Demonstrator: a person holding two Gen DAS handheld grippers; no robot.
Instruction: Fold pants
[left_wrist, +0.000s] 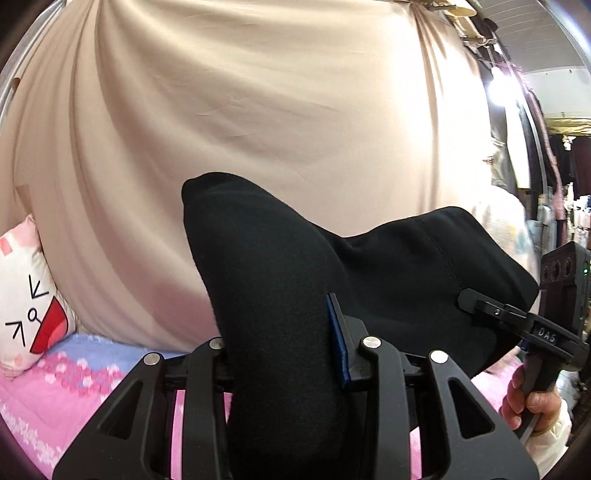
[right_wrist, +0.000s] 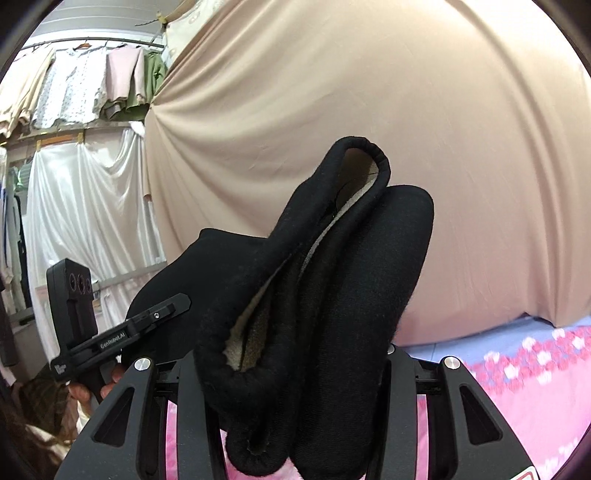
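Note:
The black pants (left_wrist: 280, 258) hang in the air between both grippers, above the bed. In the left wrist view my left gripper (left_wrist: 280, 343) is shut on a thick bunched part of them, and a blue pad (left_wrist: 338, 343) presses its side. At the right edge my right gripper (left_wrist: 471, 300), held by a hand (left_wrist: 524, 402), bites the stretched far part of the cloth. In the right wrist view my right gripper (right_wrist: 295, 354) is shut on a doubled roll of the pants (right_wrist: 354, 258), whose beige fleecy lining (right_wrist: 332, 221) shows. My left gripper (right_wrist: 177, 303) grips the cloth at the left.
A beige curtain (left_wrist: 258, 110) fills the background close behind the pants. Below lies a pink and blue flowered bedspread (right_wrist: 524, 369), with a cartoon-face pillow (left_wrist: 26, 295) at its left end. Hung clothes (right_wrist: 81, 85) and a white drape (right_wrist: 85, 206) stand to the side.

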